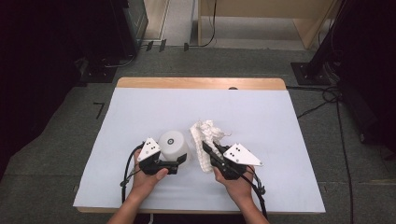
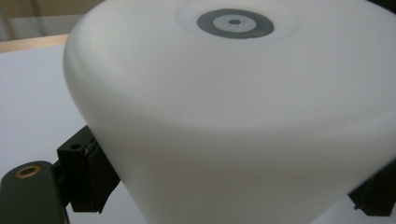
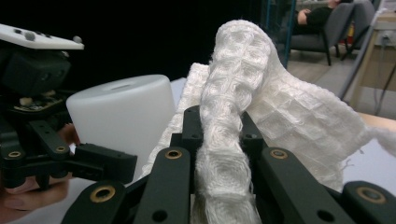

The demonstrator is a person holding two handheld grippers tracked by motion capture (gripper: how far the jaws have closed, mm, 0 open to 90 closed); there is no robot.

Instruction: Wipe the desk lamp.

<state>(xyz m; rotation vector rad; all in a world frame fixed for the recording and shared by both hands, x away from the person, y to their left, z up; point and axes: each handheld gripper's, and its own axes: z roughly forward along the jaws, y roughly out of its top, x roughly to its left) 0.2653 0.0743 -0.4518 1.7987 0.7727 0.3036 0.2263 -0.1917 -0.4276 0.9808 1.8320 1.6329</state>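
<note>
A white plastic cup [image 1: 173, 145] is upside down, its base with a grey ring facing up [image 2: 233, 116]. My left gripper [image 1: 180, 157] grips it by the sides low down, one black jaw on each side [image 2: 229, 186]. A crumpled white waffle-weave cloth [image 1: 205, 133] lies just right of the cup. My right gripper [image 1: 208, 150] is shut on a fold of that cloth [image 3: 280, 107], which bunches up between its jaws [image 3: 219, 126]. In the right gripper view the cup [image 3: 126, 116] and the left gripper stand close on the left.
A white sheet [image 1: 140, 107] covers the wooden table [image 1: 201, 83], with bare room behind and to both sides of the hands. Dark stands and cables [image 1: 327, 98] sit on the grey floor around the table.
</note>
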